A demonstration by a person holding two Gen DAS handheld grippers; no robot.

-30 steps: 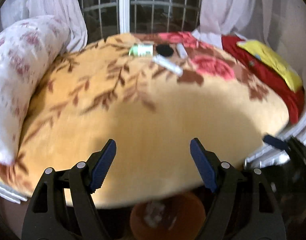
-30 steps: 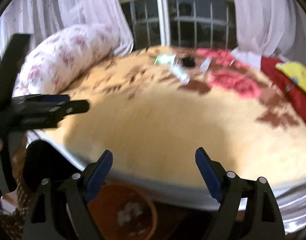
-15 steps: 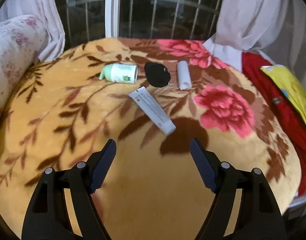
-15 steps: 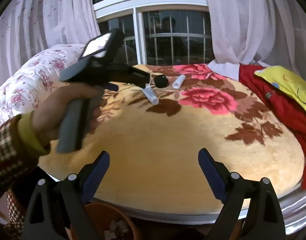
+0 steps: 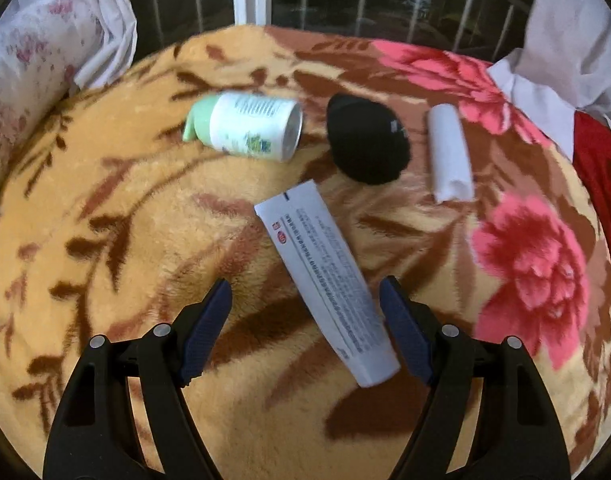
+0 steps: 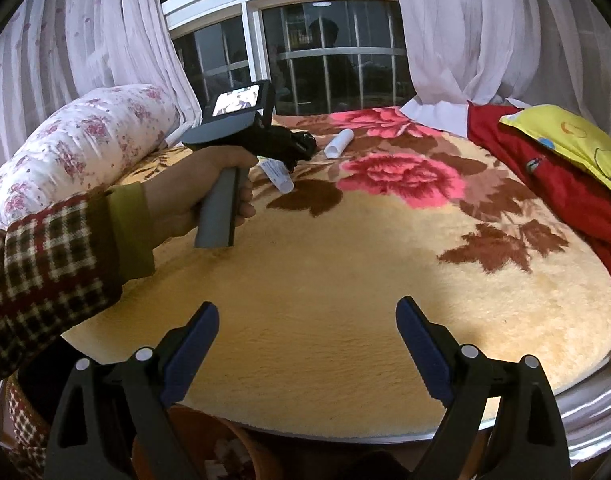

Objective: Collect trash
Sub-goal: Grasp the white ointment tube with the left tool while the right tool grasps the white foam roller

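Observation:
A white squeeze tube (image 5: 325,276) lies on the floral blanket (image 5: 145,240), its lower end between the jaws of my open left gripper (image 5: 305,300). Beyond it lie a white bottle with a green cap (image 5: 245,126), a black lump (image 5: 365,144) and a white paper roll (image 5: 449,156). In the right wrist view my left gripper (image 6: 301,152) hovers over the tube (image 6: 279,176), with the paper roll (image 6: 339,143) behind. My right gripper (image 6: 307,320) is open and empty over the blanket's near edge.
An orange bin (image 6: 241,452) with scraps stands below the bed edge. A floral pillow (image 6: 77,148) lies left, red cloth (image 6: 545,184) and a yellow cushion (image 6: 577,140) right. Window and curtains are behind.
My left gripper has moved forward from the bed edge to the items, so the tube now sits between its open jaws. My right gripper stays near the bed edge.

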